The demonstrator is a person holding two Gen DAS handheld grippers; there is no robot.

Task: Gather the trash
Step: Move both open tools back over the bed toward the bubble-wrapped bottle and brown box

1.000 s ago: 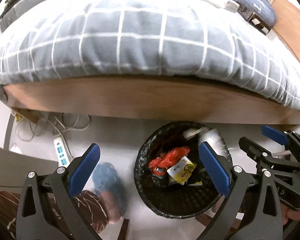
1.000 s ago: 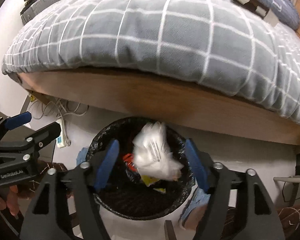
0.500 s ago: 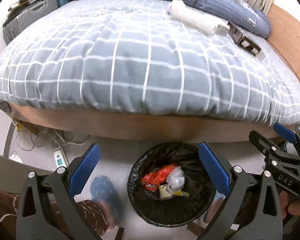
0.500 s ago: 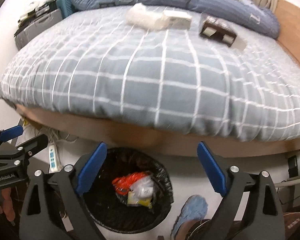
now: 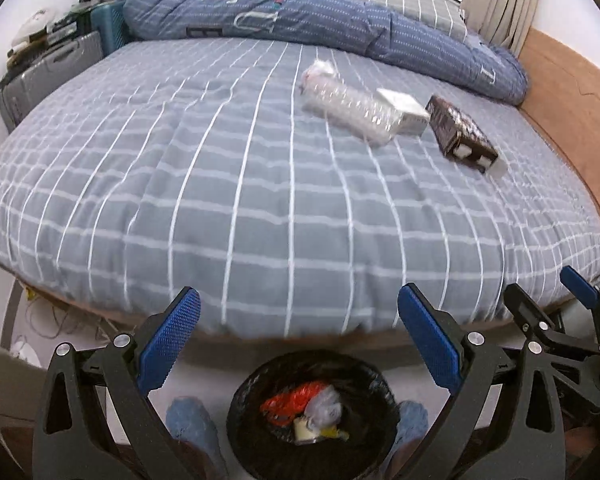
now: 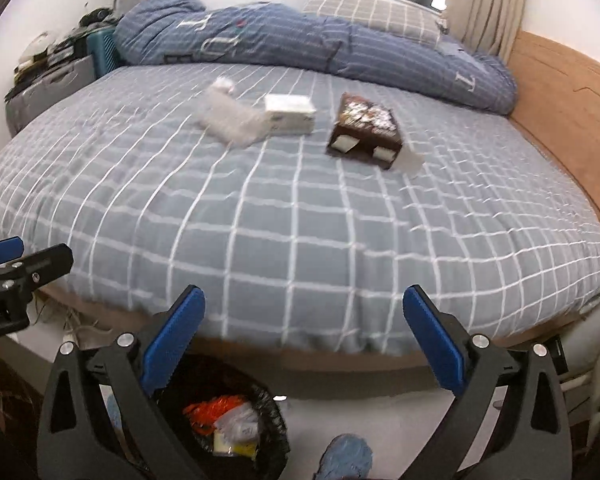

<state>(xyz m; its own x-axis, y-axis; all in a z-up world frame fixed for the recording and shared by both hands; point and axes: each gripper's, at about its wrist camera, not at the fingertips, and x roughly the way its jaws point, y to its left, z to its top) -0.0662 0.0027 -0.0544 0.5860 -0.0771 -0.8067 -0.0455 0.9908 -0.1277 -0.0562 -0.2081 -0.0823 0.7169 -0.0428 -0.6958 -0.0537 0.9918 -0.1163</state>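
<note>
Bedroom floor and a wide bed (image 6: 300, 240) with a grey checked cover fill both wrist views. We stand at its foot with a black-lined trash bin (image 5: 260, 376) on the floor just below us, already holding a red wrapper, a crumpled clear bag and a bit of yellow.

Our left gripper (image 5: 300, 340) has its blue pads spread wide with nothing between them. Our right gripper (image 6: 304, 340) is opening, and it too is empty.

Three pieces of trash lie together far up the cover, near the rolled blue duvet (image 6: 300, 36): a clear plastic bottle (image 5: 348, 104), a white box (image 6: 290, 114) touching its end, and a brown box (image 6: 366, 132) just to the right.

All three sit ahead and well apart from both claws. We judge the bottle suits the left hand; its long axis runs diagonally, so the pads should close across it. The brown box lies nearer the right hand.
</note>
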